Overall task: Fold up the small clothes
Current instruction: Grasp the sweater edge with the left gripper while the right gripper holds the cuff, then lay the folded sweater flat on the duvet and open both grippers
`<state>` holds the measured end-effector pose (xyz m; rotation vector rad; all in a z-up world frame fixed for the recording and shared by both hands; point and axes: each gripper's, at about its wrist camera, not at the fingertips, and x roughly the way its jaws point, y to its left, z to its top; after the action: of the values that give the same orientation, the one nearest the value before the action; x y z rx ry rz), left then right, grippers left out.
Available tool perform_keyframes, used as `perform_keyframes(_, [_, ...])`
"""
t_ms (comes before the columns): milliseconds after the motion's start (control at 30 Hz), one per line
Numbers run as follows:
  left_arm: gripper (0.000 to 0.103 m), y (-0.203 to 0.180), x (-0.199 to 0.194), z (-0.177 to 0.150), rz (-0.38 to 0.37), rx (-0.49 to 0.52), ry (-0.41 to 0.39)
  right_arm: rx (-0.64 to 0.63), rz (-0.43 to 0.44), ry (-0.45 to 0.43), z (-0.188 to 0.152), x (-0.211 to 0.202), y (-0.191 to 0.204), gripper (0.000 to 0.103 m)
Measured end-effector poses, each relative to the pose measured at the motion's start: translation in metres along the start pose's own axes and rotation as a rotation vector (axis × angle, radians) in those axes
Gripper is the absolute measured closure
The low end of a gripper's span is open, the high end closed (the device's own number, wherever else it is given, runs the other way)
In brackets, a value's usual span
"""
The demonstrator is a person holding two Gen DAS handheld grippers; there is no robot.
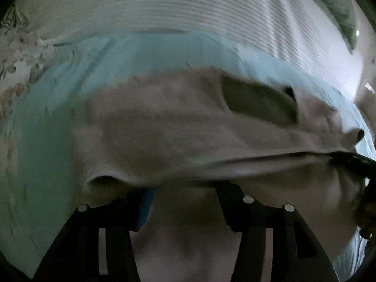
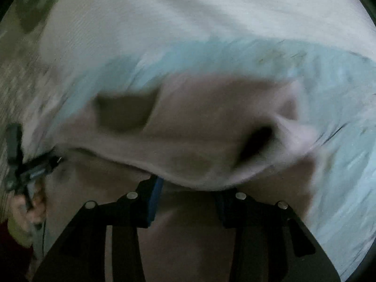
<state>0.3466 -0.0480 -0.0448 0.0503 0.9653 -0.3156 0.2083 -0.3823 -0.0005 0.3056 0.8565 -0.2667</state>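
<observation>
A small pale pink garment [image 1: 176, 127] with an olive-brown patch [image 1: 256, 101] lies over a light blue sheet [image 1: 47, 122]. In the left wrist view my left gripper [image 1: 185, 188] has its fingers wide apart, their tips hidden under the garment's raised near edge. The right gripper shows at the right edge [image 1: 352, 159], touching the same edge. In the right wrist view my right gripper [image 2: 190, 188] also has its fingers apart, tips under the garment [image 2: 211, 122]. The left gripper [image 2: 44, 162] is at the garment's left corner. Whether either grips cloth is hidden.
White ribbed bedding [image 1: 164, 4] lies beyond the blue sheet [image 2: 329, 82]. A floral cloth [image 1: 16, 54] is at the left and a green cloth [image 1: 338, 7] at the top right. A hand [image 2: 30, 209] holds the left gripper.
</observation>
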Motion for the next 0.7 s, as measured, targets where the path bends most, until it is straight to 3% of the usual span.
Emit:
perform_keyframes(100, [0.053, 0.019, 0.006, 0.027, 0.003, -0.049, -0.018, 0.131, -0.013, -0.071, 0.015, -0.011, -0.027, 0.060])
perform_keyframes(167, [0.052, 0.031, 0.000, 0.038, 0.021, -0.100, -0.043, 0.171, -0.013, -0.066, 0.015, -0.018, -0.032, 0.059])
perform_keyframes(267, [0.039, 0.050, -0.023, 0.034, 0.001, -0.187, -0.085, 0.162, 0.006, -0.074, -0.004, -0.036, -0.024, 0.048])
perform_keyframes(300, [0.034, 0.054, -0.031, 0.025, -0.002, -0.209, -0.092, 0.153, 0.021, -0.075, -0.014, -0.044, -0.021, 0.047])
perform_keyframes(367, [0.034, 0.056, -0.042, 0.008, -0.012, -0.225, -0.095, 0.146, 0.058, -0.067, -0.034, -0.055, -0.012, 0.045])
perform_keyframes(700, [0.034, 0.038, -0.116, -0.140, -0.108, -0.301, -0.034, 0.144, 0.221, 0.038, -0.146, -0.088, 0.043, 0.037])
